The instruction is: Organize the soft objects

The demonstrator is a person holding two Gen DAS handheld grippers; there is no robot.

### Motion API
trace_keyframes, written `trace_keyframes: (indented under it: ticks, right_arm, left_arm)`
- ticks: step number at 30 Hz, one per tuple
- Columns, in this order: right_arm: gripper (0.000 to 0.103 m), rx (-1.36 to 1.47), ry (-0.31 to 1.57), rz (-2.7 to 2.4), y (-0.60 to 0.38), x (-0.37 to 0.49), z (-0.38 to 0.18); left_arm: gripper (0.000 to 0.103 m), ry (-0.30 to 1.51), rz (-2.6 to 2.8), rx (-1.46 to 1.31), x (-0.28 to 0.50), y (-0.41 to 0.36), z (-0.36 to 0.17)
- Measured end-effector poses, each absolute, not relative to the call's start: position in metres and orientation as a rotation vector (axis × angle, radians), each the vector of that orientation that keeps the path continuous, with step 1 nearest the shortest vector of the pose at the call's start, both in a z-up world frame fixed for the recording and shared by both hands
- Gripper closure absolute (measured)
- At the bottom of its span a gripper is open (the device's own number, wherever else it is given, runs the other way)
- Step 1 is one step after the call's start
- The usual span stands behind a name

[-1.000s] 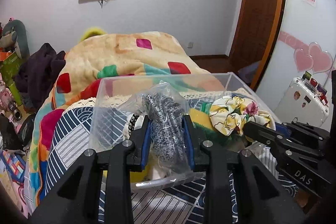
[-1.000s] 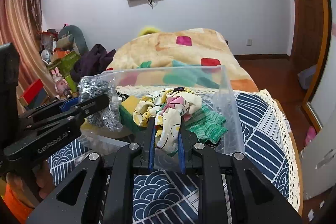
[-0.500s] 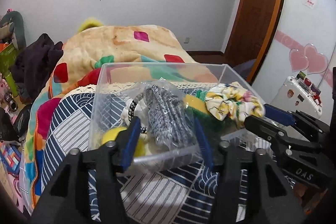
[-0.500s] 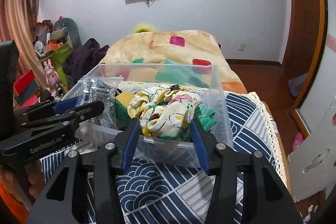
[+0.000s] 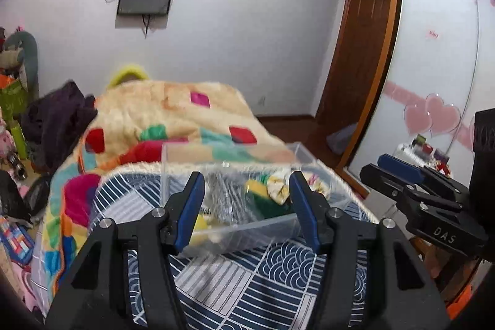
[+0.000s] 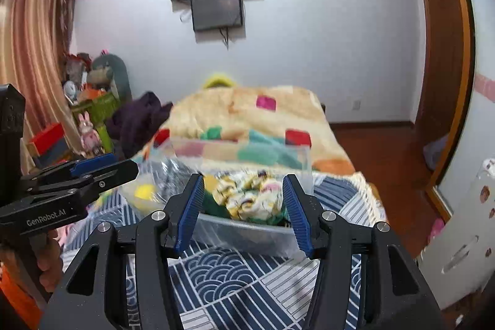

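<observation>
Risk, as judged: clear bin (image 5: 247,225) at 12 o'clock could be nudged off the blue cloth (image 5: 247,283) by a careless re-entry. Left gripper (image 5: 247,206) is held level w/ jaws wide, nothing gripped — bagged grey knit (image 5: 229,200) lies in bin. Right gripper (image 6: 244,206) likewise wide, empty — floral scrunchie (image 6: 250,197) rests inside.

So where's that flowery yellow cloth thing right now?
The flowery yellow cloth lies inside the clear plastic box on the blue patterned table cover, in the box's right part beside a green cloth, straight ahead of the open right gripper.
</observation>
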State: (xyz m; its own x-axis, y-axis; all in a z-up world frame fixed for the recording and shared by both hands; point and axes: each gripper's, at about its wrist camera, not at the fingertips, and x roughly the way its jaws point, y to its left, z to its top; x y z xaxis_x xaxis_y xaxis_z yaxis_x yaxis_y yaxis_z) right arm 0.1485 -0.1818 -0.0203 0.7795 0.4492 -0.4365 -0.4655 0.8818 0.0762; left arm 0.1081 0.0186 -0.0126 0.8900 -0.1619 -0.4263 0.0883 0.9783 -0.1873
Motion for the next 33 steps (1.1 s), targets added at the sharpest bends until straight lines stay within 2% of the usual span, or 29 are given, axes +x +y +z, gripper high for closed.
trace_keyframes:
  ticks: [4, 10, 12, 14, 20, 25, 27, 33]
  right_arm:
    - [0.041, -0.02, 0.392, 0.498, -0.185, 0.134, -0.006]
    - [0.036, 0.0, 0.324, 0.502, -0.184, 0.122, 0.009]
    - [0.024, 0.008, 0.306, 0.5, -0.184, 0.119, 0.01]
    - [0.021, 0.008, 0.282, 0.49, -0.183, 0.114, 0.011]
    - [0.016, 0.002, 0.268, 0.51, -0.18, 0.109, 0.01]
    - [0.009, 0.002, 0.252, 0.508, -0.179, 0.104, 0.01]
    - [0.0, 0.011, 0.248, 0.508, -0.181, 0.102, 0.009]
    - [0.0, 0.018, 0.234, 0.499, -0.184, 0.1, 0.011]
  left_arm:
    - [0.046, 0.397, -0.129, -0.153, 0.089, 0.016, 0.005]
    - [0.029, 0.332, -0.105, -0.132, 0.066, 0.015, 0.02]
    - [0.021, 0.304, -0.086, -0.109, 0.058, 0.012, 0.024]
    - [0.014, 0.285, -0.075, -0.099, 0.053, 0.011, 0.026]
    - [0.004, 0.254, -0.068, -0.093, 0.044, 0.01, 0.029]
    - [0.002, 0.23, -0.051, -0.076, 0.036, 0.008, 0.032]
    - [0.001, 0.225, -0.049, -0.081, 0.033, 0.009, 0.032]
    - [0.001, 0.229, -0.047, -0.083, 0.033, 0.008, 0.033]
